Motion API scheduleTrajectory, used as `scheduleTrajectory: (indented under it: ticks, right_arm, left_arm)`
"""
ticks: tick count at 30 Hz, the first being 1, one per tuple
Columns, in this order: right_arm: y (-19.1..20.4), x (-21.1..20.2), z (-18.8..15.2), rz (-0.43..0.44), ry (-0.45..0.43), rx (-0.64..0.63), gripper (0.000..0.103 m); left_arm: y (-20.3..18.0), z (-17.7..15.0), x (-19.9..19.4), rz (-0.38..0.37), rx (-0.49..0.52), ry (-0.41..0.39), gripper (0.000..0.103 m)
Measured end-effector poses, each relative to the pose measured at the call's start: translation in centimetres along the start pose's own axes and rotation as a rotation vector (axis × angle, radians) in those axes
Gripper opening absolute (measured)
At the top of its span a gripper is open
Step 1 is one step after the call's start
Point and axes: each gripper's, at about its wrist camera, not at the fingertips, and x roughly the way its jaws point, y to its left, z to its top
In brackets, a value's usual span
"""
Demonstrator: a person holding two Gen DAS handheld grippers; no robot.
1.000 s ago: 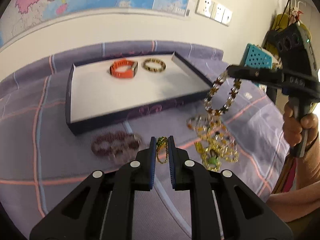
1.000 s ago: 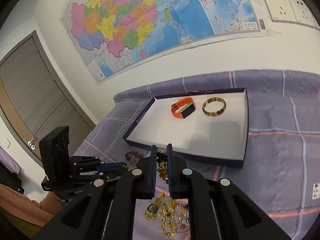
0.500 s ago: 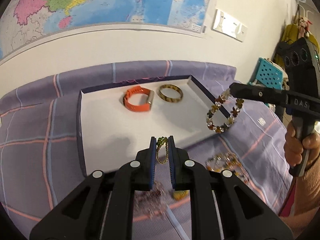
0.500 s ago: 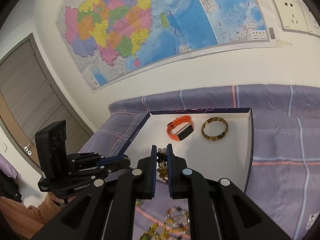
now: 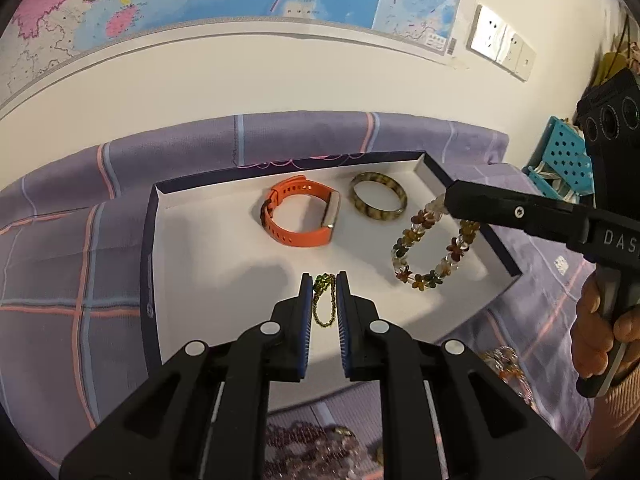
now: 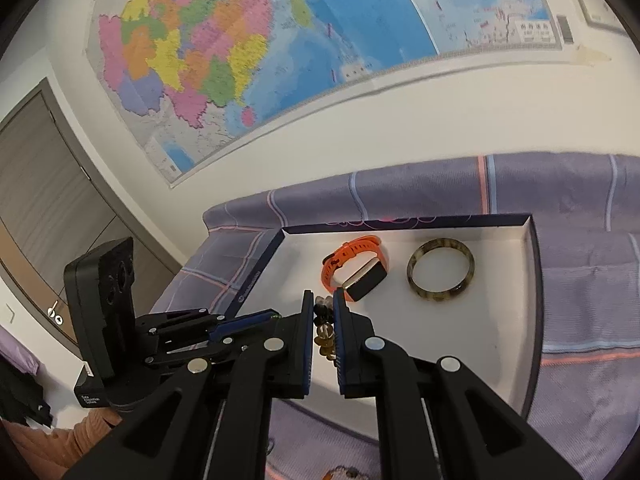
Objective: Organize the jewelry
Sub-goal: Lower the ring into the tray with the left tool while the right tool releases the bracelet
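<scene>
A white tray with a dark blue rim (image 5: 150, 264) (image 6: 534, 320) lies on the purple checked cloth. In it rest an orange watch band (image 5: 300, 216) (image 6: 354, 266) and a mottled brown bangle (image 5: 378, 196) (image 6: 440, 276). My left gripper (image 5: 324, 280) is shut on a thin green chain (image 5: 324, 300) that dangles over the tray's near part. My right gripper (image 6: 323, 300) (image 5: 448, 200) is shut on a flower-bead bracelet (image 5: 430, 248) (image 6: 324, 332), which hangs over the tray's right side. The left gripper (image 6: 276, 315) also shows at the left of the right wrist view.
A pile of loose jewelry lies on the cloth in front of the tray: purple beads (image 5: 304, 444) and gold pieces (image 5: 508, 364). A turquoise perforated basket (image 5: 560, 160) stands at the right. A wall with a map (image 6: 280, 40) rises behind the table.
Both grippers have travelled from above the loose pile to above the tray, carrying the green chain and the flower-bead bracelet. The pile now lies below and behind them.
</scene>
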Motion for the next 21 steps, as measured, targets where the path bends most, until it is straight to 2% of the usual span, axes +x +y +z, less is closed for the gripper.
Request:
scheduleTrajectory:
  ticks: [10, 17, 21]
  right_arm:
    - [-2.4, 2.2, -0.6, -0.057, 0.038, 0.031, 0.008]
    - [-4.1, 2.7, -0.8, -0.139, 0.053, 0.046, 0.008]
    - [-5.0, 3.0, -1.2, -0.183, 0.065, 0.069, 0.014]
  left_arm:
    - [0.3, 0.1, 3.0, 0.027, -0.012, 0.066, 0.012]
    - [0.4, 0.0, 4.4, 0.046, -0.007, 0.091, 0.013]
    - [0.1, 0.2, 4.8, 0.054, 0.006, 0.089, 0.018]
